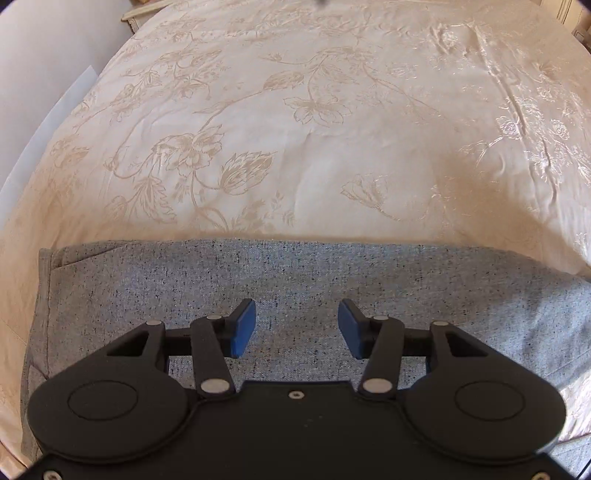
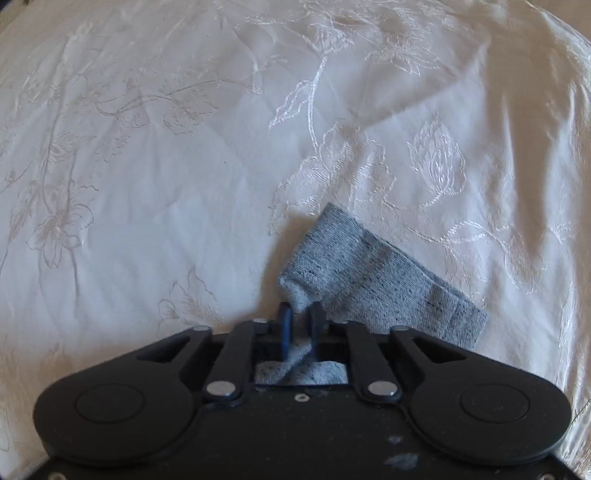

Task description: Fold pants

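The grey speckled pants (image 1: 295, 280) lie flat across the bedspread in the left wrist view, with a hemmed edge at the left. My left gripper (image 1: 296, 328) hovers over them, jaws wide open and empty, blue pads (image 1: 243, 328) apart. In the right wrist view my right gripper (image 2: 301, 317) is shut on a bunched corner of the pants (image 2: 369, 273). The held end, with its hem band, hangs lifted above the bed to the right of the fingers.
A cream bedspread with a floral pattern (image 1: 295, 129) covers the bed and fills both views (image 2: 147, 184). A pale wall (image 1: 44, 74) and a furniture edge (image 1: 140, 14) stand at the far left of the bed.
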The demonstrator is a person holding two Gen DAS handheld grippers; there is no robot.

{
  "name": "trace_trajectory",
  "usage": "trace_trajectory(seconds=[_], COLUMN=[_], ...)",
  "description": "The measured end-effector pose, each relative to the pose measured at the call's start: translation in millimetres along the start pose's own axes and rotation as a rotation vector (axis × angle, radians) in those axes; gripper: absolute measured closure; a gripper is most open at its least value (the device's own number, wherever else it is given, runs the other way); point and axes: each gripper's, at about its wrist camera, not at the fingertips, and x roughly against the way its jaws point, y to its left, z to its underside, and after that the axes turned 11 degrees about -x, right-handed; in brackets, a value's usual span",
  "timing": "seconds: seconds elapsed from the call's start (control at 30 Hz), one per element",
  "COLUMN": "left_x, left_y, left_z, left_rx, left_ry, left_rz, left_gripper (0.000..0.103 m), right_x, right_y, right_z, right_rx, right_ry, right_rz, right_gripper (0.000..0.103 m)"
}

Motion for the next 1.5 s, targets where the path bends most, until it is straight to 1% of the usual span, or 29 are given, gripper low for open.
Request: trace_trajectory(seconds=[0.07,0.13,0.3,0.37,0.43,0.57,0.67,0.77,0.87,1.0,1.07,1.1,1.13,1.17,1.2,1.27,1.33,1.4,1.5], left_x=[-4.4,-7.2,-11.6,-15.1,-22.6,-44.1,-59.9,-73.6,-89.6,-114.4,-121.5,-122.5,-121.6,-119.5,-112.0,-91.5,-60.8,-26.6,15.6], left_y=[5.0,10.5,30.0,35.8,39.6,45.4,45.8,44.0,40.3,36.3,34.3,34.2,36.0,38.5,44.4,50.2,52.2,53.8,59.8], left_z=[-2.5,-5.5,-17.6,-23.0,-29.4,-38.4,-43.7,-51.9,-58.1,-56.7,-55.3,-54.1,-52.5,-50.5,-46.1,-38.1,-25.1,-4.6,25.5], left_rx=[0.009,0.022,0.093,0.104,0.112,0.162,0.199,0.214,0.213,0.217,0.215,0.221,0.241,0.262,0.292,0.309,0.284,0.264,0.253], left_ry=[0.006,0.011,0.01,0.015,0.037,0.112,0.166,0.209,0.255,0.358,0.39,0.391,0.388,0.389,0.375,0.324,0.261,0.203,0.147], left_rz=[0.006,0.014,0.084,0.102,0.103,0.155,0.167,0.161,0.129,0.109,0.094,0.098,0.107,0.112,0.124,0.14,0.143,0.146,0.155], left_gripper=[0.046,0.046,0.046,0.046,0.046,0.046,0.046,0.046,0.046,0.045,0.047,0.056,0.068,0.09,0.092,0.096,0.096,0.096,0.096], right_x=[11.7,28.4,70.3,82.3,86.7,94.8,98.4,98.7,103.3,105.9,108.5,109.6,110.7,112.1,113.9,121.6,131.0,144.3,162.4], right_y=[-19.4,-36.2,-74.6,-83.3,-87.8,-96.9,-98.1,-99.3,-99.7,-100.6,-102.8,-103.7,-104.8,-106.2,-107.8,-112.7,-118.7,-129.1,-151.6], right_z=[2.1,4.0,15.5,22.9,29.4,42.8,47.1,46.0,46.9,47.9,49.4,49.7,50.2,50.5,50.8,52.9,56.3,63.1,77.2], right_rx=[-0.044,-0.056,-0.066,-0.065,-0.052,-0.027,-0.022,-0.024,-0.022,-0.016,-0.017,-0.016,-0.015,-0.014,-0.016,-0.017,-0.011,-0.006,-0.003], right_ry=[-0.004,-0.02,-0.044,-0.049,-0.057,-0.074,-0.078,-0.085,-0.09,-0.093,-0.095,-0.094,-0.094,-0.092,-0.089,-0.09,-0.093,-0.1,-0.105], right_rz=[-0.044,-0.086,-0.165,-0.178,-0.18,-0.18,-0.181,-0.193,-0.202,-0.209,-0.215,-0.218,-0.22,-0.224,-0.229,-0.24,-0.248,-0.255,-0.26], right_gripper=[0.099,0.099,0.099,0.099,0.099,0.099,0.098,0.098,0.098,0.098,0.098,0.098,0.098,0.098,0.098,0.098,0.098,0.098,0.098])
